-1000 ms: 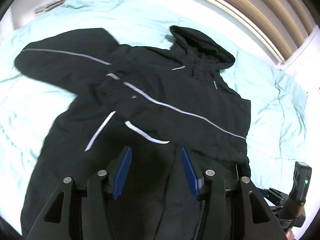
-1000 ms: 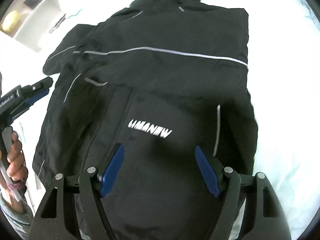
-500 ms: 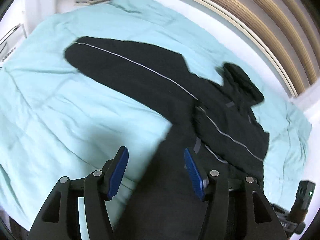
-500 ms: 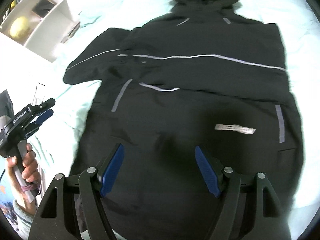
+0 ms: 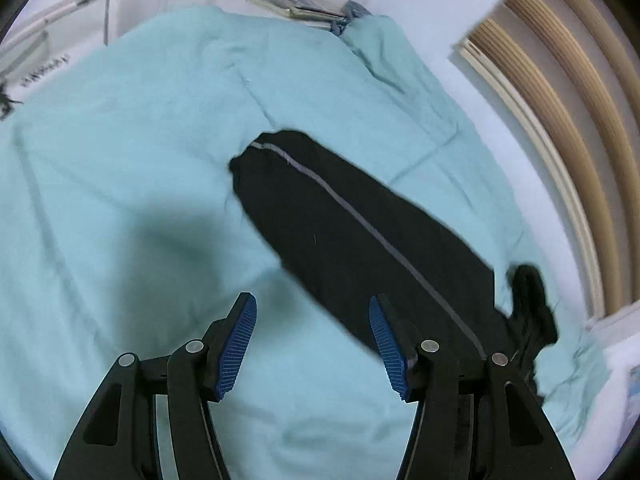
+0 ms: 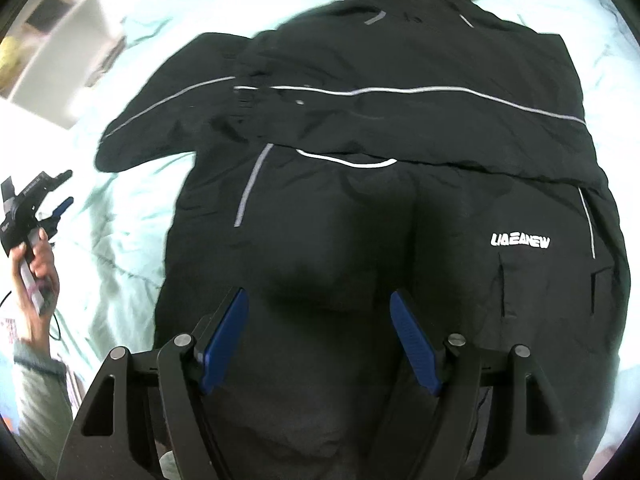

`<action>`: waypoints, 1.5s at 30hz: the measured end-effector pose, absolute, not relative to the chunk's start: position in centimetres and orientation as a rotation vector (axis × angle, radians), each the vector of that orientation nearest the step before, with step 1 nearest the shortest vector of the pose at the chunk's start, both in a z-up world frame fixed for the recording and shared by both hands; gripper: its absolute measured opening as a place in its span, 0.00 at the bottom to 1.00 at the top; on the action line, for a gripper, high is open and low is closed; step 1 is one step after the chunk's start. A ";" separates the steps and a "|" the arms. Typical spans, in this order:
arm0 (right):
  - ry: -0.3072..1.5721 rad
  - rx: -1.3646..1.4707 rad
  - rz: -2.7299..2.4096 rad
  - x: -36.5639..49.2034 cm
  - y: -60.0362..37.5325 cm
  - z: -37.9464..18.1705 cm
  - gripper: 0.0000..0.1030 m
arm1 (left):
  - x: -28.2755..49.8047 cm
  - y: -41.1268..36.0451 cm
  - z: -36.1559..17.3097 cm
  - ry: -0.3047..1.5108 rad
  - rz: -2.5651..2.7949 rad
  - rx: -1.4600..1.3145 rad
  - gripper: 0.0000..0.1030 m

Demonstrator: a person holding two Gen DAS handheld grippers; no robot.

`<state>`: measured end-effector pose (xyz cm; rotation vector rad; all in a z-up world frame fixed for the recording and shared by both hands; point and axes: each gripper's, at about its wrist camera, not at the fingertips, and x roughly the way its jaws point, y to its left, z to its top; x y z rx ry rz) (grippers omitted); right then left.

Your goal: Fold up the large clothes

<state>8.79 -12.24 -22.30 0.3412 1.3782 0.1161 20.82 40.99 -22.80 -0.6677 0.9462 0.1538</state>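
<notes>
Left wrist view: left gripper [image 5: 312, 340] jaws apart, above quilt [image 5: 120, 160], beside sleeve [image 5: 360, 232].
Right gripper [image 6: 320, 344]: jaws apart, empty, over jacket [image 6: 380, 208].

Matt black cloth jacket [image 6: 360, 220] on soft, creased cloth bedspread [image 5: 120, 160].

The jacket [image 6: 360, 208] is running off the bottom edge beneath the right gripper [image 6: 320, 340], its hem hidden behind the fingers. Ahead of the left gripper [image 5: 312, 336], only one sleeve [image 5: 360, 232] is showing, blurred at the cuff; the body is slipping out of frame to its right. The books [image 5: 296, 6] far ahead are smearing beyond reading.
</notes>
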 end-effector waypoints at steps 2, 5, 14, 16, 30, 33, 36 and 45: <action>1.404 0.350 0.088 9.2 -12.5 -23.0 0.75 | 22.9 42.6 -24.2 0.953 0.180 -0.695 0.61; 1.444 0.362 0.061 9.9 -12.4 -24.2 0.75 | 25.4 44.0 -26.3 0.968 0.197 -0.714 0.65; 1.533 0.332 0.055 11.6 -11.5 -26.5 0.75 | 28.8 46.8 -32.0 0.956 0.255 -0.858 0.77; 1.547 0.335 0.054 12.1 -11.6 -26.9 0.75 | 29.1 46.4 -31.8 0.937 0.239 -0.844 0.77; 1.587 0.260 0.212 15.1 -8.6 -28.3 0.75 | 31.9 44.2 -30.0 0.953 0.205 -0.652 0.53; 1.580 0.264 0.229 15.4 -8.5 -28.3 0.75 | 30.2 43.2 -27.5 0.906 0.250 -0.563 0.22; 1.578 0.303 0.236 15.4 -9.6 -28.6 0.75 | 26.9 41.3 -23.6 0.828 0.276 -0.477 0.19; 1.547 0.371 0.259 15.1 -12.3 -28.5 0.75 | 22.8 32.1 -14.1 0.703 0.067 -0.318 0.15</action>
